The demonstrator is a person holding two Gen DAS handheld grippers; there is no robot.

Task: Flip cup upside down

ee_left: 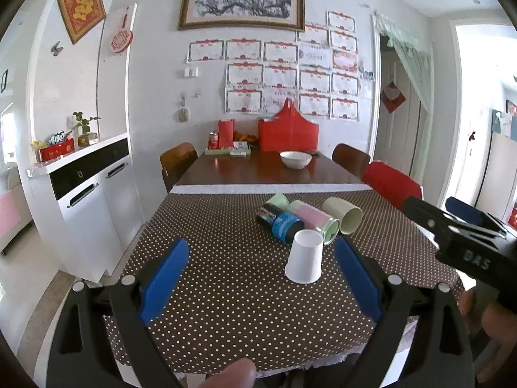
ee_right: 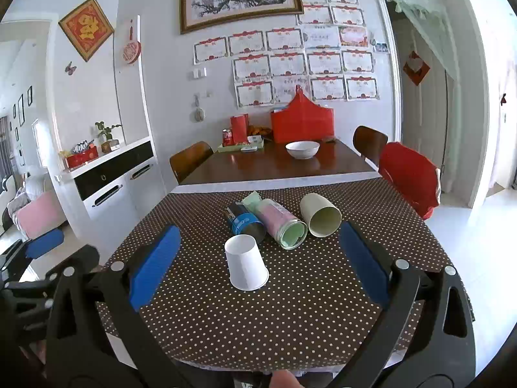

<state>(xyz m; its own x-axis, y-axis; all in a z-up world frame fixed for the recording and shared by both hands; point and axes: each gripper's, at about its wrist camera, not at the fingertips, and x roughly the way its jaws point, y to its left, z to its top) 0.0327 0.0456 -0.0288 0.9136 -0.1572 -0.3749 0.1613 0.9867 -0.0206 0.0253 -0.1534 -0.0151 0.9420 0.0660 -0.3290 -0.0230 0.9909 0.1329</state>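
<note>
While both grippers [ee_left: 261, 278] [ee_right: 258, 265] gape, toppled tumblers [ee_right: 284, 223] crowd behind the inverted cup [ee_right: 247, 266]

White walls, framed painting [ee_left: 240, 1], certificates [ee_left: 292, 79], white cabinet [ee_left: 93, 194], wooden chairs [ee_right: 190, 158], daylight

**Cup mouth-down on the cloth**

The white paper cup [ee_left: 304, 261] [ee_right: 246, 262] stands upside down, wide rim flat on the dotted tablecloth [ee_left: 226, 307] [ee_right: 290, 307], narrow base up, upright, just in front of the lying cans.
</note>
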